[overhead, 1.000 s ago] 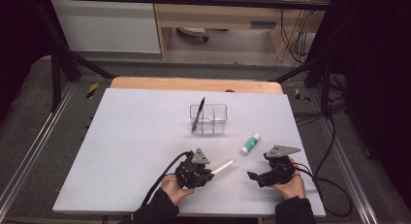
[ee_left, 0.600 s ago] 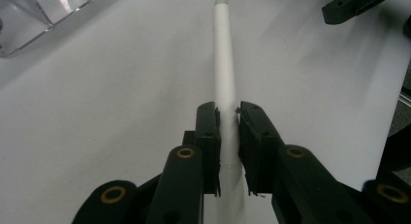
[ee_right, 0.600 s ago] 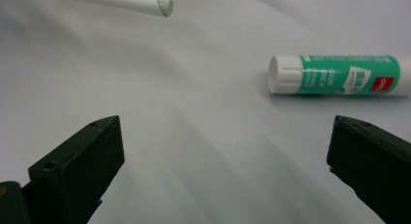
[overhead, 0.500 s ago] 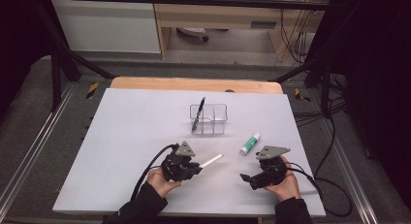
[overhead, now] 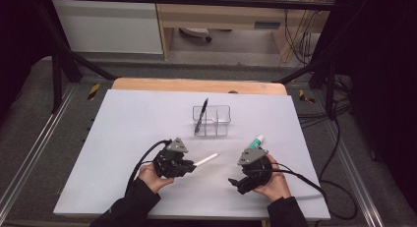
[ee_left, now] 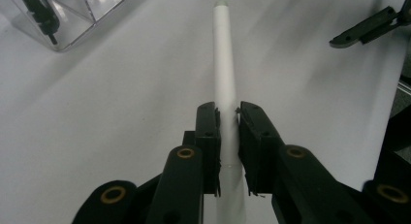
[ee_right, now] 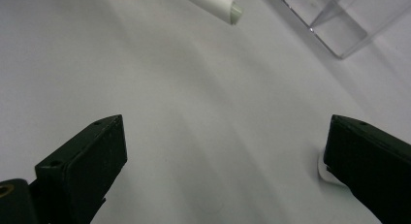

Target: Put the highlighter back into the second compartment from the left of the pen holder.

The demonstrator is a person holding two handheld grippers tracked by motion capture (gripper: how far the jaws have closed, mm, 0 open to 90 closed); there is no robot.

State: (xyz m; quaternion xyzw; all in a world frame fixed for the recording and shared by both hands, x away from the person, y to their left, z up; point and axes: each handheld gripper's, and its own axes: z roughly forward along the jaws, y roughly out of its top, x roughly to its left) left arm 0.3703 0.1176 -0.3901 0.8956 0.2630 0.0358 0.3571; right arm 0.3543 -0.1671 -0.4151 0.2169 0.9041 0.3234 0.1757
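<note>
Near the front edge of the white table (overhead: 123,133), the left gripper (overhead: 189,166) pinches a white pen (overhead: 205,159) by one end. In the left gripper view the two black pads (ee_left: 208,132) press on either side of the pen's barrel, and the rest of it runs straight out from the jaws. In the high view the pen points toward the table's right and slightly toward its back edge, its free end hanging over the middle of the front half of the table.

Just to its right, also near the front edge, the right gripper (overhead: 235,181) has its jaws spread wide with nothing between them; its own view looks down on bare tabletop, with the pen's tip at the upper edge.

Behind the right gripper, a small white tube with a green cap (overhead: 256,140) lies on the table. Farther back, about the middle of the table, stands a clear divided box (overhead: 221,120) with a black pen (overhead: 200,116) leaning in its left compartment.
</note>
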